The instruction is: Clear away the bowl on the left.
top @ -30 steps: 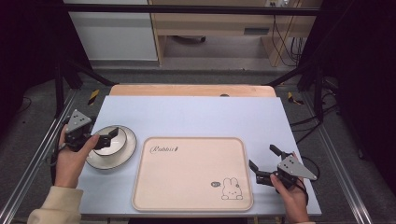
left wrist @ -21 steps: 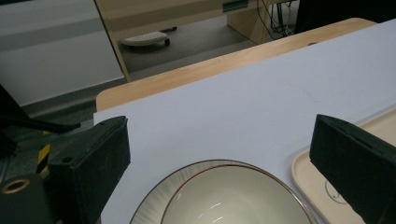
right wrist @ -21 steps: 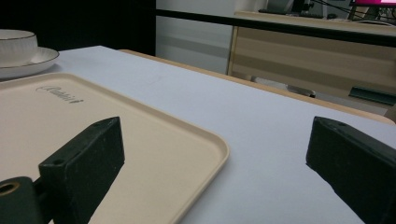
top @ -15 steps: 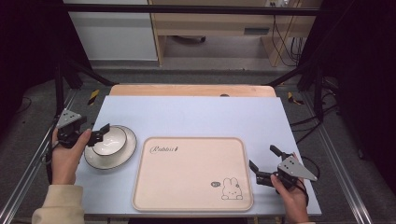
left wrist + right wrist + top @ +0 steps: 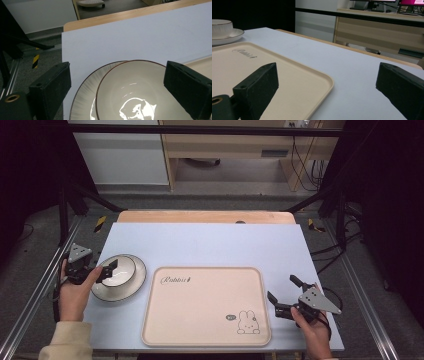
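A white bowl (image 5: 124, 269) with a thin dark rim stands on a white plate (image 5: 131, 287) at the table's left. My left gripper (image 5: 108, 269) is open at the bowl's left edge. In the left gripper view the bowl (image 5: 140, 95) and plate (image 5: 83, 102) lie between and beyond my left gripper's (image 5: 117, 75) wide-spread jaws, with nothing held. My right gripper (image 5: 281, 296) stands open just right of a beige tray (image 5: 200, 310) with a rabbit print. In the right gripper view the tray's corner (image 5: 294, 72) lies between my right gripper's (image 5: 327, 90) jaws, with the bowl (image 5: 220, 28) far off.
A light blue mat (image 5: 215, 245) covers the table, with a wooden strip (image 5: 200, 216) along the far edge. Metal frame rails (image 5: 30, 305) run down both sides. The tray has nothing on it.
My left gripper has drawn back to the left, from over the bowl to its left edge. The bowl, plate and right gripper have stayed put.
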Demonstrator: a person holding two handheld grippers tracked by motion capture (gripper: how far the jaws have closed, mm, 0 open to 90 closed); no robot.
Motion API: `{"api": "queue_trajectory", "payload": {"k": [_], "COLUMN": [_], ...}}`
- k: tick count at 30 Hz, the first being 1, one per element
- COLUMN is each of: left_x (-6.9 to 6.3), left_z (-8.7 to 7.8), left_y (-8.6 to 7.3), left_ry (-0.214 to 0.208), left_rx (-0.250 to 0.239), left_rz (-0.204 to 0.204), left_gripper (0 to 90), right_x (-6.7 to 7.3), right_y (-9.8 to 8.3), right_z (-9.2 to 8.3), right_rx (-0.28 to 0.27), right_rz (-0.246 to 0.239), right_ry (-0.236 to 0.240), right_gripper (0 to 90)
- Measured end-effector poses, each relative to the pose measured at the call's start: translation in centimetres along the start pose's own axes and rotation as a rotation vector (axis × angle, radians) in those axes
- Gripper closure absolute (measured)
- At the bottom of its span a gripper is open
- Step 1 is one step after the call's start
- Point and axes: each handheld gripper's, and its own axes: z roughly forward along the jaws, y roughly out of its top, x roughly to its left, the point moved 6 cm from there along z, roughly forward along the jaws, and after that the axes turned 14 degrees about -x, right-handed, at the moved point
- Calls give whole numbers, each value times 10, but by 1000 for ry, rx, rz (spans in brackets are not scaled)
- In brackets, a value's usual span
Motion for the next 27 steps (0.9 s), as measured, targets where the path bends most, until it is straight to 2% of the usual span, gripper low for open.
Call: {"api": "queue_trajectory", "payload": {"k": [6,10,23,27], "left_x": [5,9,12,12], "left_z": [-2,-2,-1,-1], "left_y": [-4,-8,-18,-21], "left_ry": [31,56,81,74], "left_rx": [24,39,84,105], "left_rz": [-3,-29,-58,-62], "left_gripper": [95,132,241,291], "right_x": [0,0,0,0], "right_y": [1,1,2,1], "right_z": [-1,-1,-1,-1], "right_rx": [0,-3,-3,-2], "right_rz": [1,1,3,2], "right_ry": [1,1,1,3], "right_gripper": [44,45,45,45]}}
